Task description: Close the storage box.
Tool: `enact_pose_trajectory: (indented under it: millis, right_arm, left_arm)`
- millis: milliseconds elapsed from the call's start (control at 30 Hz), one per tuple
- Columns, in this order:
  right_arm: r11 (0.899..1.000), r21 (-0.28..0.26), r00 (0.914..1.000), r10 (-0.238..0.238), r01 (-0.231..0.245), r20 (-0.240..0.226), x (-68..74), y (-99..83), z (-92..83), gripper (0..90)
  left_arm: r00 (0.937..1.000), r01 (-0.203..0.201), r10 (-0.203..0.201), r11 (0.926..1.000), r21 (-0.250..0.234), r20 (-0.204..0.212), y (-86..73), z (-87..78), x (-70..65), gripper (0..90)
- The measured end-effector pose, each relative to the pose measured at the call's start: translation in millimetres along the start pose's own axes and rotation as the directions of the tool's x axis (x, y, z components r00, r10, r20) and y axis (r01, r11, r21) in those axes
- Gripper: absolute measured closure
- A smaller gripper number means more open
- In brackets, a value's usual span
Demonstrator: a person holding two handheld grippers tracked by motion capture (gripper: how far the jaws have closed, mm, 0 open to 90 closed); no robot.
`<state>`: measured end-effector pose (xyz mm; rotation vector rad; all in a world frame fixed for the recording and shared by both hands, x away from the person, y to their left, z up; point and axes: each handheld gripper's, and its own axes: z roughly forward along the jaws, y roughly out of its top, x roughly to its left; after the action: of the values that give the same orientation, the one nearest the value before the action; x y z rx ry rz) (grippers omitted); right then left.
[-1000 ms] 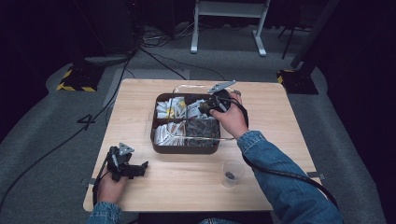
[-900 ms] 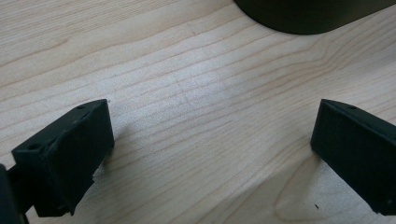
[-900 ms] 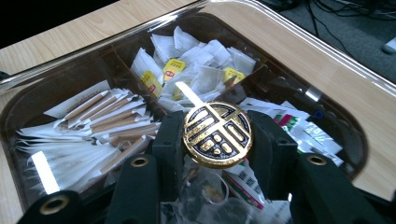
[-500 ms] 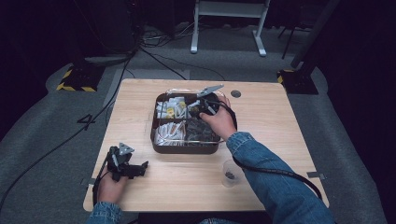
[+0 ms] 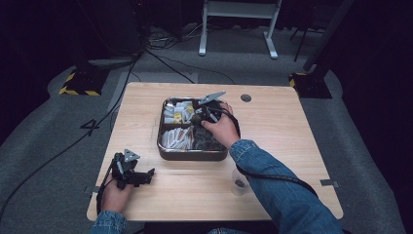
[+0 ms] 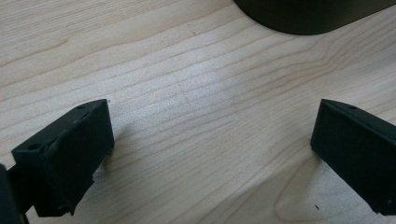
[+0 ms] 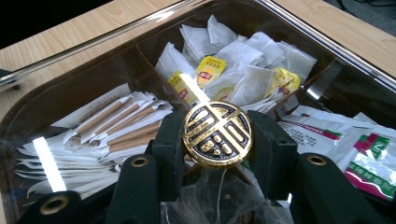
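The right claw (image 7: pixel 217 135) is pinching a round gold knob (image 7: pixel 217 134) between its two black jaws, which are pressing on the knob's sides. The knob is sitting over the middle of the dark divided tray (image 5: pixel 168 152), above tea bags (image 7: pixel 243 74) and paper sticks (image 7: pixel 112 128). The tray is resting at the centre of the table (image 5: pixel 292 131). The left claw (image 6: pixel 210 154) is lying spread on bare wood at the near left.
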<state>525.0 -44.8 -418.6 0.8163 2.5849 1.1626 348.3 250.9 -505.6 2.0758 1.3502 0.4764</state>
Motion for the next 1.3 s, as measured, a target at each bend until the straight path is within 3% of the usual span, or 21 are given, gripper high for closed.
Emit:
enact_pose_trajectory:
  millis: [233, 933, 1300]
  right_arm:
    - [0.999, 0.021, 0.9996, -0.029, 0.029, 0.006, 3.1, -2.6, 7.8, 58.7]
    - [1.000, 0.015, 0.9998, -0.020, 0.020, 0.006, -0.3, -4.4, 16.5, 58.7]
    - [0.999, -0.023, 0.9996, -0.023, 0.023, 0.015, -1.2, -7.3, 14.7, 58.7]
  left_arm:
    - [1.0000, -0.001, 0.001, 1.0000, 0.000, 0.000, 0.0, 0.0, 0.0, 0.0]
    - [1.0000, 0.002, -0.002, 1.0000, -0.002, 0.000, 0.0, 0.1, -0.1, 0.0]
    - [1.0000, 0.001, -0.001, 1.0000, -0.002, 0.000, 0.0, 0.1, -0.1, 0.0]
